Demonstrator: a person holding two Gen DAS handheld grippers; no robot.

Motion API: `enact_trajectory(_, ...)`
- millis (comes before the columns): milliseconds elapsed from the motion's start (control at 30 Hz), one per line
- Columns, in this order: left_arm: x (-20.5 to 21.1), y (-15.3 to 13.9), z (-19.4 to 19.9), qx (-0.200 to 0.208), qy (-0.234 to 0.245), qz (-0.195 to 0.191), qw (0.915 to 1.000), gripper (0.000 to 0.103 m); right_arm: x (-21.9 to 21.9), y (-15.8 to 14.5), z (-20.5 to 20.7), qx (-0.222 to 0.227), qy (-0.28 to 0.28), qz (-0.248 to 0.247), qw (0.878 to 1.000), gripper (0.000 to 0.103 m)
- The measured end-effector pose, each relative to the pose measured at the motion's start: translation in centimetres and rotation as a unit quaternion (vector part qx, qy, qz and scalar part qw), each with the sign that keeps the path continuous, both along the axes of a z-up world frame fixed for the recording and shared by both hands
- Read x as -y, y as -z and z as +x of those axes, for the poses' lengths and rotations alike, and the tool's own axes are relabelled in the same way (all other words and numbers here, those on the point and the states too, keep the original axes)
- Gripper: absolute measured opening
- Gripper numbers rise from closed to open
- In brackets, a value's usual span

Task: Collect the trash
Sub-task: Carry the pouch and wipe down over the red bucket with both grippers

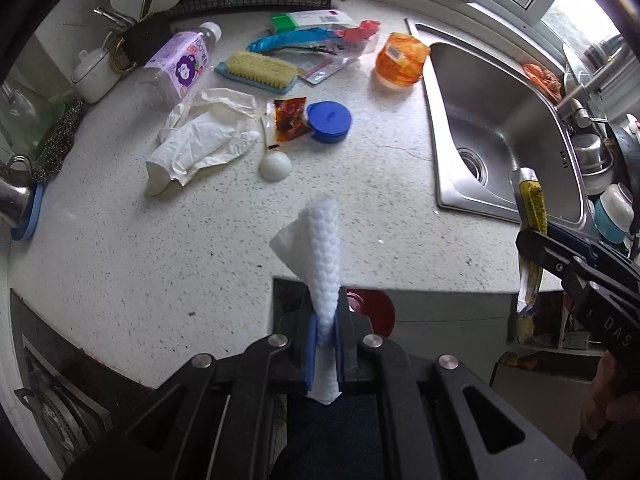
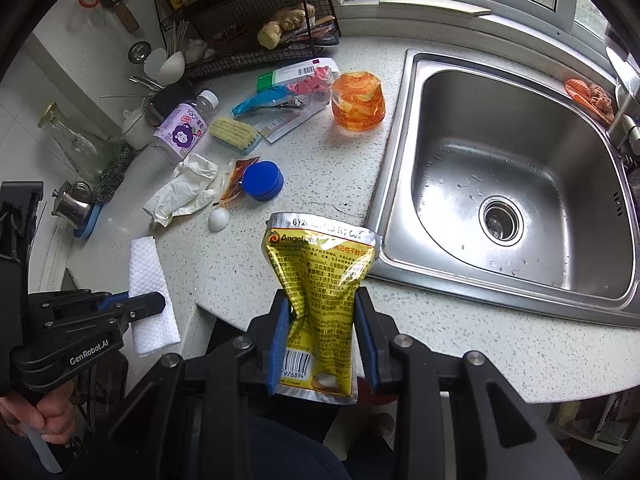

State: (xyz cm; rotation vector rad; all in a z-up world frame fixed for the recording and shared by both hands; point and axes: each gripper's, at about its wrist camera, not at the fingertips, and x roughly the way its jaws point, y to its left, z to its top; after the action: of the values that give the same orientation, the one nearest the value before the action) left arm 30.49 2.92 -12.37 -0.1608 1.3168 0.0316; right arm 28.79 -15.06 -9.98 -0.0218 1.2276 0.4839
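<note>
A speckled pale stone countertop [image 2: 304, 236] sits beside a stainless steel sink [image 2: 516, 184]. The left gripper [image 1: 325, 330] is clamped tight on a folded white quilted paper towel [image 1: 320, 248], held above the counter's front edge. The right gripper [image 2: 320, 312] squeezes a crinkled yellow foil yeast packet [image 2: 320, 280], its blue pads partly closed on the pinched middle. Further back on the counter lie 1 crumpled white latex glove [image 1: 200, 140], a red sauce sachet [image 1: 290, 118], a round blue lid [image 1: 329, 122], a white eggshell [image 1: 275, 166] and a bristly scrub brush [image 1: 258, 70].
</note>
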Motion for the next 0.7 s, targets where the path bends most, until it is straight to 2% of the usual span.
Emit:
enact_trajectory(133, 3.0, -1.4, -2.8, 0.018, 0.012, -0.007, 0.9997, 0.006, 2.6, -1.2, -2.7, 0.015, -0.005, 0.007, 1.0, 0.029)
enact_trajectory(333, 8.0, -3.3, -7.0, 0.041, 0.043, 0.01, 0.9982, 0.006, 7.0, -2.3, -7.1, 0.026, -0.002, 0.021, 0.999, 0.029)
enact_trajectory(500, 11.2, -3.8, -9.8, 0.047, 0.059, 0.017, 0.997, 0.006, 9.9, -2.4, -10.1, 0.027, 0.002, 0.028, 0.999, 0.03)
enact_trajectory(700, 13.3, -2.6, -12.3, 0.031, 0.081, 0.024, 0.996, 0.006, 11.7, -1.9, -12.6, 0.025, 0.013, 0.037, 0.999, 0.03)
